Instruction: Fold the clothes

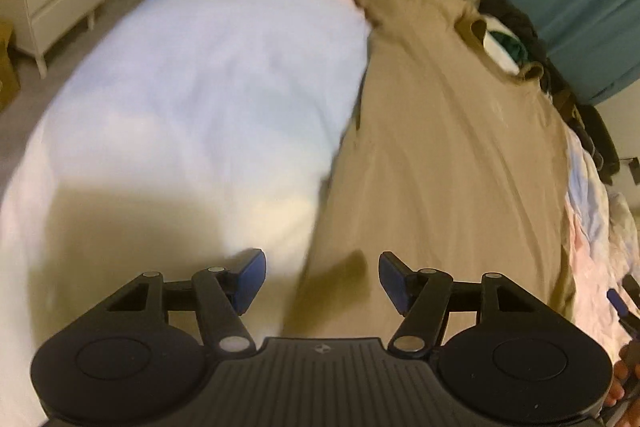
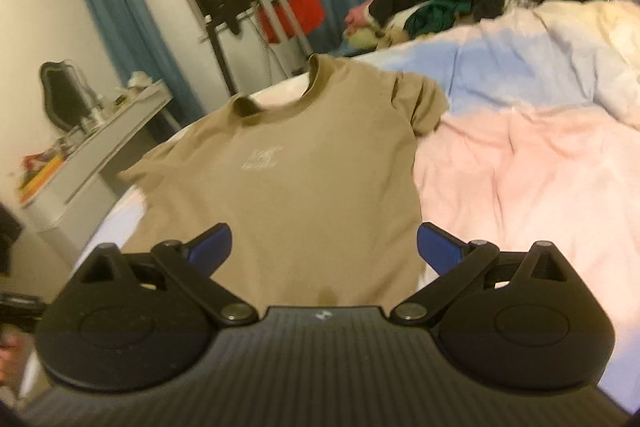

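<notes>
Nothing's really readable here. The tan t-shirt [image 2: 288, 187] has a pale chest print [image 2: 262, 159], but it's way too blurry to make out.

So the bed [image 2: 520, 163] has a pastel duvet on it, tan t-shirt [image 2: 296, 163] spread flat, and a clothes heap [image 2: 424, 7] beyond the shirt's collar.

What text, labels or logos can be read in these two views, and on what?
No text here can be read.
Tan T-shirt: a pale chest print, too blurred to read.
Right gripper body: a small emblem, no letters legible.
Left gripper body: the same kind of small emblem, no letters legible.
Items on the white shelf: coloured packs, too small and blurred to read.
</notes>
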The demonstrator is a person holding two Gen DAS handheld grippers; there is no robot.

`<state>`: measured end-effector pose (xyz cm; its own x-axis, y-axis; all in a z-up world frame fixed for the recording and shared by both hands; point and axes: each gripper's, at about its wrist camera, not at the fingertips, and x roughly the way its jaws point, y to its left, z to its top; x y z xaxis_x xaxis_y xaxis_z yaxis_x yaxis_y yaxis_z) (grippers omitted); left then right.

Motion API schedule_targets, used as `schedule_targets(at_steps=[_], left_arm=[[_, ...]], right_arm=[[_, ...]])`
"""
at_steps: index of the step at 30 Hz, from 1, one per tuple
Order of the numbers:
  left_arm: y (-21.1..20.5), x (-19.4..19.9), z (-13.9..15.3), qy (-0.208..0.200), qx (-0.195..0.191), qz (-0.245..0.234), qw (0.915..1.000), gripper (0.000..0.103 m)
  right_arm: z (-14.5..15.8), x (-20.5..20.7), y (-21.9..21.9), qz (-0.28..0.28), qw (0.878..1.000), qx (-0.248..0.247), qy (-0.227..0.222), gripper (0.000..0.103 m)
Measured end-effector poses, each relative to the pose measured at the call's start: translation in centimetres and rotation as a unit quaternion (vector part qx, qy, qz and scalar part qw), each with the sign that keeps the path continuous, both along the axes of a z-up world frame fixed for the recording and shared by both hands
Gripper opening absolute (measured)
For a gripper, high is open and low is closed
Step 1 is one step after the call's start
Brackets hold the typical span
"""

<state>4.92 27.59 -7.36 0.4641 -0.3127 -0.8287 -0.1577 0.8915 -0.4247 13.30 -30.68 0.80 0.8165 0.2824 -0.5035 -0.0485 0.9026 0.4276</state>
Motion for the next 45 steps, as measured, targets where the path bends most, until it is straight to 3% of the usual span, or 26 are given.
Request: schedule_targets(at_steps=[3, 6, 7, 9, 10, 12, 18, 22, 23, 24, 25, 28, 33, 35, 40, 41, 42, 44, 45], left_arm=[[-0.8, -1.0, 0.4, 0.01, 0.013, -0.031, 0.9994, 0.06], [-1.8, -1.9, 0.6, 0.021, 0.009, -0.063, 0.9977, 0.044], [-2.2, -2.2, 0.7, 0.022, 0.014, -0.072, 0.9971, 0.035], [-2.9, -2.6, 1.0, 0.023, 0.035, -0.092, 0.9949, 0.021], [-2.9, -2.8, 1.2, 0.022, 0.045, -0.091, 0.9946, 0.008], [-2.6, -3.0, 1.8, 0.023, 0.056, -0.087, 0.9944, 0.001], [-2.0, -4.9, 4.7, 0.003, 0.067, -0.099, 0.9928, 0.001], [-3.0, -5.1, 4.8, 0.007, 0.095, -0.11, 0.9893, 0.001], [-3.2, -5.2, 4.7, 0.009, 0.102, -0.113, 0.9883, 0.001], [-3.3, -5.2, 4.8, 0.012, 0.11, -0.117, 0.9869, 0.001], [-3.5, -5.4, 4.7, 0.013, 0.115, -0.12, 0.986, 0.001], [-3.9, -5.3, 4.6, 0.017, 0.128, -0.126, 0.9837, 0.001], [-4.8, -5.1, 4.8, 0.015, 0.144, -0.134, 0.9803, 0.003], [-5.1, -5.0, 4.9, 0.01, 0.15, -0.138, 0.9789, 0.012], [-5.2, -5.8, 7.8, -0.028, 0.144, -0.145, 0.9786, 0.048], [-5.6, -5.9, 8.7, -0.043, 0.145, -0.145, 0.9778, 0.05], [-5.9, -6.1, 9.6, -0.058, 0.146, -0.145, 0.9769, 0.053], [-7.2, -6.4, 11.6, -0.092, 0.152, -0.148, 0.9729, 0.059], [-8.2, -6.4, 12.5, -0.114, 0.157, -0.146, 0.97, 0.067]], right_arm=[[-0.2, -3.3, -1.1, -0.011, 0.999, 0.035, 0.034, 0.1], [-1.9, -5.2, -0.6, -0.001, 0.994, 0.027, 0.104, 0.1], [-2.6, -5.5, -0.2, 0.006, 0.992, 0.022, 0.126, 0.097], [-3.3, -5.6, 1.2, 0.028, 0.988, 0.004, 0.154, 0.074], [-3.7, -5.6, 1.9, 0.039, 0.985, -0.007, 0.167, 0.069], [-3.9, -5.4, 3.3, 0.056, 0.981, -0.043, 0.182, 0.056], [-4.9, -5.1, 5.8, 0.082, 0.967, -0.131, 0.205, 0.057], [-4.9, -5.5, 6.8, 0.099, 0.959, -0.168, 0.206, 0.056], [-4.9, -5.5, 6.8, 0.097, 0.958, -0.173, 0.208, 0.044], [-4.8, -5.4, 6.6, 0.09, 0.957, -0.176, 0.212, 0.016], [-4.6, -5.5, 6.2, 0.078, 0.958, -0.176, 0.215, 0.01], [-3.7, -6.1, 3.4, 0.026, 0.965, -0.137, 0.22, 0.009], [-4.4, -6.7, 0.3, -0.02, 0.967, -0.064, 0.245, 0.009], [-3.9, -7.1, 0.5, -0.024, 0.971, -0.066, 0.229, 0.01], [-2.2, -8.0, -0.1, -0.056, 0.981, -0.065, 0.176, 0.017], [-2.0, -8.0, -0.5, -0.064, 0.982, -0.057, 0.167, 0.029], [-1.8, -8.1, -1.0, -0.071, 0.984, -0.042, 0.156, 0.05], [-1.3, -8.2, -1.9, -0.083, 0.988, -0.01, 0.127, 0.076], [-1.0, -8.2, -2.2, -0.084, 0.99, 0.005, 0.111, 0.077]])
